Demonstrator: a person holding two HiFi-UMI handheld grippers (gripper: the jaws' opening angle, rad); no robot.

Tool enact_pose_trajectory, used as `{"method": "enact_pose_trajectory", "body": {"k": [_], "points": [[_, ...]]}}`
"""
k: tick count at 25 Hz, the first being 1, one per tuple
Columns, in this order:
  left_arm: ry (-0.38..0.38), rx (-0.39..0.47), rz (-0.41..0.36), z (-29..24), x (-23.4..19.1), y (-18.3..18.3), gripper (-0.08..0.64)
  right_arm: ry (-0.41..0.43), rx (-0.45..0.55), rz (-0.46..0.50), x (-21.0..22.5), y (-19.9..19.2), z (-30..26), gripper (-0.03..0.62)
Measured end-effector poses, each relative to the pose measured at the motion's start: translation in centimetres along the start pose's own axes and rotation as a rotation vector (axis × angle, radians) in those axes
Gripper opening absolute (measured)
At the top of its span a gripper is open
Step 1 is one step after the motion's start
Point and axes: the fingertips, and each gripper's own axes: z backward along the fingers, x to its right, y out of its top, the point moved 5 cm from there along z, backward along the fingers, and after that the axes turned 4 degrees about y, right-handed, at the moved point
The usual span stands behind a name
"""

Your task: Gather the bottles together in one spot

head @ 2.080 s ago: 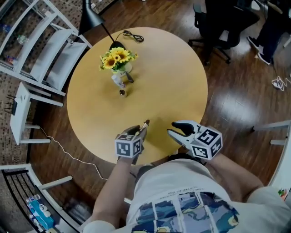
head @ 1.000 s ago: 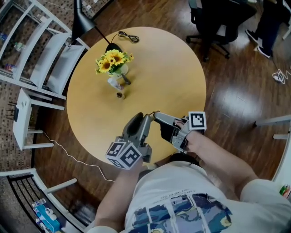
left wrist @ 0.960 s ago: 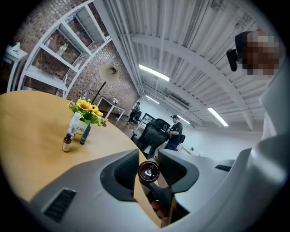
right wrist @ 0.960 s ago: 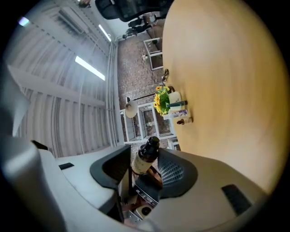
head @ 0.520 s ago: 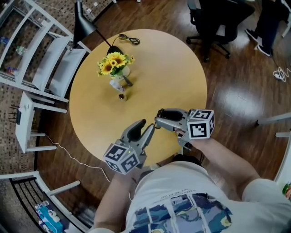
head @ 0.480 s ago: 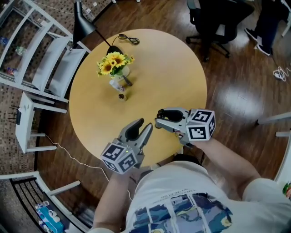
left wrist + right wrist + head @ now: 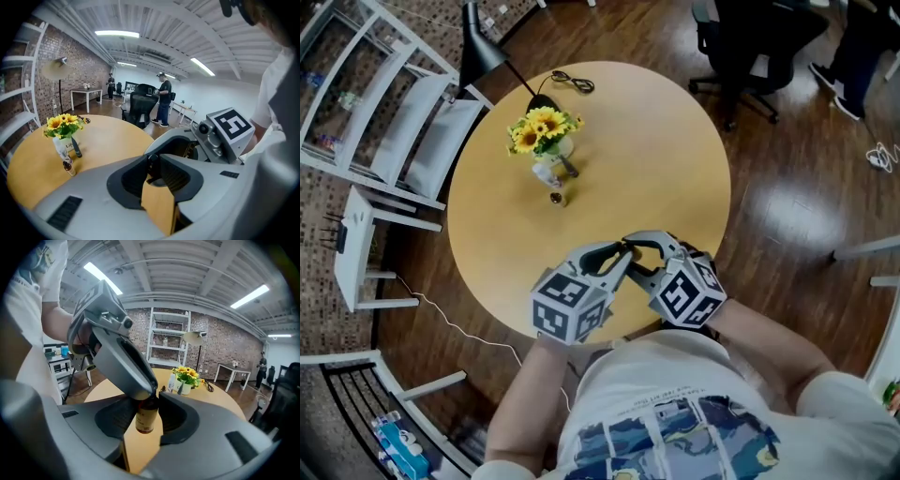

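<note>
The right gripper (image 7: 149,401), its jaws just closed to about half open, clamps the body of a small brown bottle (image 7: 146,417). The left gripper (image 7: 152,161), just closed almost fully, pinches that bottle's top. Both hang over the near edge of the round table (image 7: 666,159). Well apart across its top stand sunflowers (image 7: 542,127), a white bottle (image 7: 172,382), a dark bottle (image 7: 76,147) and a second brown bottle (image 7: 69,167). A lamp (image 7: 483,42) and cable (image 7: 572,82) lie beyond.

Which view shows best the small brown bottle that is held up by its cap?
The right gripper view: the small brown bottle sits in mid-frame, label visible, its cap pinched by the left claw. The left gripper view shows only its dark top. In the head view it cannot be made out.
</note>
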Motion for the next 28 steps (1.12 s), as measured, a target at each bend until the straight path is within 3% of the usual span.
{"method": "enact_pose_trajectory", "body": {"k": [3, 7, 11, 19, 23, 28], "points": [[0.007, -0.017, -0.043, -0.3, 0.2, -0.1, 0.080, -0.022, -0.004, 0.013, -0.1, -0.6, -0.1, 0.159], [0.020, 0.003, -0.033, -0.5, -0.3, 0.7, 0.077, -0.087, 0.008, 0.020, 0.7, -1.2, 0.7, 0.181], [0.146, 0.049, -0.008, -1.1, -3.7, 1.9, 0.077, -0.123, -0.016, -0.006, 2.0, -3.0, 2.4, 0.181], [0.415, 0.051, 0.092, -6.4, -13.8, 1.5, 0.078, -0.158, -0.028, -0.185, 4.3, -7.3, 7.0, 0.177], [0.499, 0.040, 0.168, -8.7, -18.4, 0.5, 0.077, -0.175, -0.086, -0.185, 5.1, -9.3, 9.1, 0.175], [0.550, 0.022, 0.193, -11.7, -22.3, -1.2, 0.078, -0.183, -0.108, -0.270, 6.4, -11.9, 10.5, 0.155]]}}
